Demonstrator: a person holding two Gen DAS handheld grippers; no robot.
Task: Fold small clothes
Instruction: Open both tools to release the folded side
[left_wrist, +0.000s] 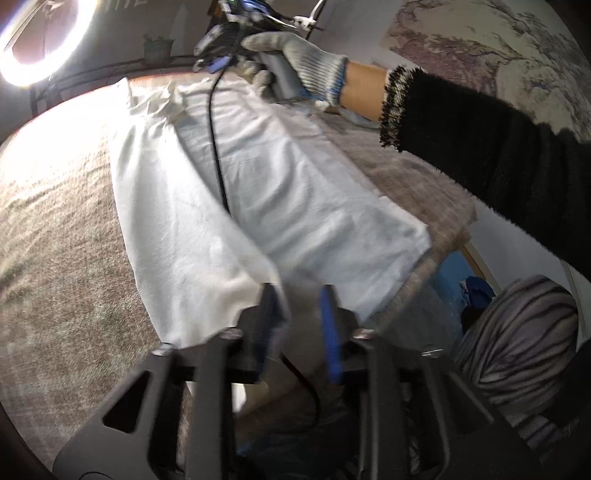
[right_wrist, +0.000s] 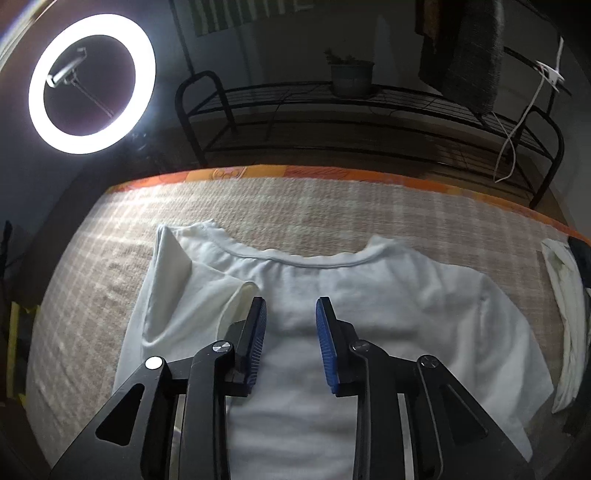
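Note:
A white T-shirt (right_wrist: 332, 295) lies flat on a beige woven mat (right_wrist: 295, 199), collar at the far side. Its left side is folded inward; the right sleeve lies spread out. My right gripper (right_wrist: 290, 314) is open and empty, hovering over the shirt's chest just below the collar. In the left wrist view the shirt (left_wrist: 258, 177) runs lengthwise away from me. My left gripper (left_wrist: 301, 295) is open over the shirt's near hem corner, jaws apart, holding nothing. The gloved right hand (left_wrist: 295, 62) holds the other gripper at the shirt's far end.
A bright ring light (right_wrist: 92, 83) stands at the far left. A black wire rack (right_wrist: 369, 110) with a potted plant stands behind the mat. Folded white cloth (right_wrist: 569, 314) lies at the mat's right edge. A black cable (left_wrist: 216, 147) crosses the shirt.

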